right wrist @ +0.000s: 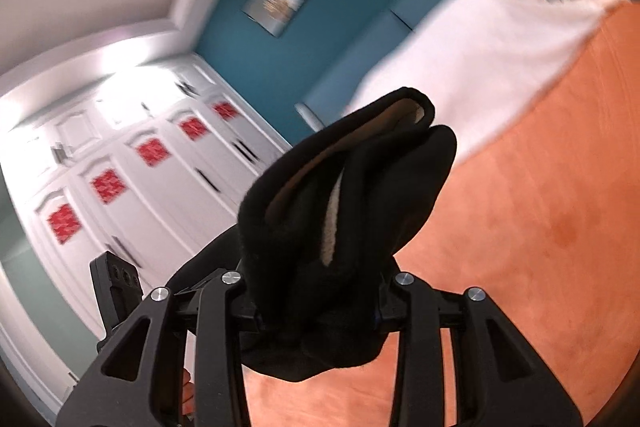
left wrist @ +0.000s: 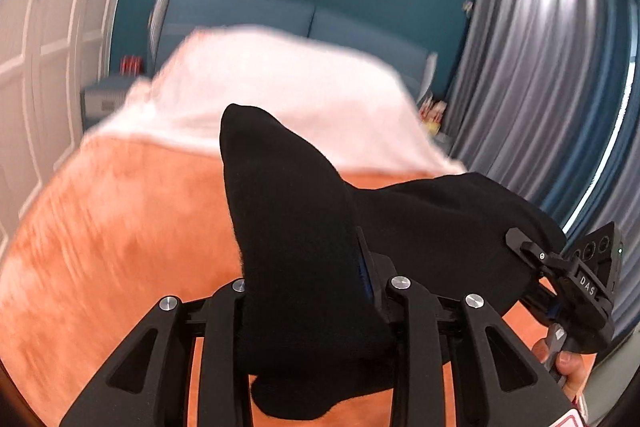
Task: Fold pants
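Observation:
The black pants point(left wrist: 296, 235) are lifted off the orange bed cover point(left wrist: 120, 227). My left gripper point(left wrist: 316, 291) is shut on one bunched part of them, which stands up between its fingers. The cloth stretches right to my right gripper point(left wrist: 532, 251), seen at the right edge. In the right wrist view my right gripper point(right wrist: 316, 307) is shut on a thick fold of the pants point(right wrist: 344, 195), with a pale inner lining showing. The left gripper's body point(right wrist: 116, 283) shows at the lower left. The fingertips of both grippers are hidden by cloth.
A white blanket point(left wrist: 280, 87) lies across the far half of the bed, against a blue headboard point(left wrist: 240, 11). White wardrobes point(right wrist: 132, 163) stand on the left, grey curtains point(left wrist: 540, 67) on the right. The orange cover point(right wrist: 540, 227) lies below both grippers.

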`<state>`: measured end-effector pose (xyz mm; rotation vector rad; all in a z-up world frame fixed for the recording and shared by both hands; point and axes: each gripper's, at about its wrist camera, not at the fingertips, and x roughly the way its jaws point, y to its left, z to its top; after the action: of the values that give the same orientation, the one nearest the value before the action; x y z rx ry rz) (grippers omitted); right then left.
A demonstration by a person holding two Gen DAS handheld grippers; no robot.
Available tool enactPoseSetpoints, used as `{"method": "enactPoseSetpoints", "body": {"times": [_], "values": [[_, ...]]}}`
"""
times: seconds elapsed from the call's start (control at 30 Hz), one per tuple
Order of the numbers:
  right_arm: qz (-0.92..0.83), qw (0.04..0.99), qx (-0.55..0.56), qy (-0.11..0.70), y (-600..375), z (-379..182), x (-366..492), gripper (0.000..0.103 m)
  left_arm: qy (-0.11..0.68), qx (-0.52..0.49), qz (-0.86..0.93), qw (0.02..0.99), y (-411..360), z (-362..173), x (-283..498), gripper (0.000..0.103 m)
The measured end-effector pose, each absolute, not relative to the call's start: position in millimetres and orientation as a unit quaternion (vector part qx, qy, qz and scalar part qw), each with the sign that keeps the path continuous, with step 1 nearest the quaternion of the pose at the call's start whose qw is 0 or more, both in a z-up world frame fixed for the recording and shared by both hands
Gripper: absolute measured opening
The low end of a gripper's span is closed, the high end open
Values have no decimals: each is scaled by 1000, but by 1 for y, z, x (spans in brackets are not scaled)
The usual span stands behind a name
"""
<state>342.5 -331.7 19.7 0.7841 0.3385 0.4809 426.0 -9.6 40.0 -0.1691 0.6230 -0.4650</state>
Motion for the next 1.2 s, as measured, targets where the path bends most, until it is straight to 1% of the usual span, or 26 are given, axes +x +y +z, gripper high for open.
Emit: {"method": "enactPoseSetpoints", "body": {"times": [0.1, 0.23, 0.27, 0.33, 0.37, 0.4, 0.43, 0.47, 0.57, 0.6, 0.63, 0.67, 0.7, 0.73, 0.8, 0.87, 0.9, 0.93, 0.97, 1.0, 1.03, 1.07, 1.1, 1.13, 1.17, 1.2], "values": [[206, 872, 390, 213, -332, -48, 370, 34, 352, -75, -214, 908, -16, -26, 449, 28], [170, 851, 402, 291, -329, -146, 388, 34, 427, -75, -197, 879, -16, -127, 470, 29], [160, 842, 404, 318, -327, -172, 391, 35, 448, -78, -191, 870, -13, -152, 473, 31], [137, 833, 409, 347, -328, -215, 384, 48, 464, -84, -175, 864, -3, -190, 468, 48], [139, 832, 413, 343, -330, -228, 377, 48, 457, -95, -166, 869, 7, -205, 460, 71], [155, 833, 418, 328, -332, -230, 370, 50, 445, -105, -154, 876, 16, -208, 454, 82], [159, 828, 427, 328, -336, -225, 366, 52, 438, -113, -150, 879, 27, -208, 445, 82], [155, 821, 430, 342, -338, -221, 363, 58, 440, -118, -148, 878, 37, -207, 444, 81], [92, 840, 402, 353, -354, -204, 330, 63, 424, -96, -113, 893, 63, -177, 415, 77], [67, 854, 397, 329, -361, -191, 310, 55, 410, -81, -96, 903, 71, -157, 407, 76], [56, 871, 389, 294, -365, -175, 295, 40, 397, -80, -94, 909, 77, -140, 402, 76], [63, 887, 376, 261, -365, -156, 284, 35, 384, -88, -96, 914, 80, -125, 402, 78], [83, 903, 347, 240, -356, -127, 281, 32, 370, -97, -96, 919, 79, -106, 404, 79], [95, 912, 324, 233, -344, -108, 285, 32, 365, -102, -97, 920, 73, -92, 410, 80], [128, 923, 279, 231, -310, -74, 312, 32, 362, -120, -119, 917, 52, -70, 427, 87], [150, 923, 257, 244, -283, -63, 344, 32, 366, -115, -115, 916, 22, -65, 450, 87], [155, 923, 246, 254, -271, -63, 365, 33, 381, -95, -106, 913, 2, -74, 466, 87], [149, 924, 231, 267, -258, -73, 385, 37, 394, -80, -100, 910, -9, -83, 476, 87], [142, 922, 223, 285, -251, -84, 401, 37, 415, -60, -85, 904, -22, -100, 490, 87], [130, 919, 218, 303, -249, -102, 412, 37, 438, -39, -69, 895, -31, -118, 500, 87], [103, 914, 216, 328, -250, -127, 426, 41, 468, -10, -47, 883, -38, -146, 512, 87], [78, 903, 221, 360, -257, -153, 438, 41, 497, 18, -24, 867, -41, -177, 521, 92], [63, 894, 228, 381, -267, -180, 440, 30, 498, 15, -32, 867, -38, -194, 521, 98], [71, 903, 235, 353, -278, -197, 432, 11, 472, -10, -43, 880, -28, -199, 515, 98], [73, 906, 250, 334, -286, -201, 425, 8, 459, -40, -63, 885, -17, -202, 512, 98], [78, 897, 281, 332, -293, -203, 423, 8, 465, -59, -69, 881, -12, -206, 513, 98]]}}
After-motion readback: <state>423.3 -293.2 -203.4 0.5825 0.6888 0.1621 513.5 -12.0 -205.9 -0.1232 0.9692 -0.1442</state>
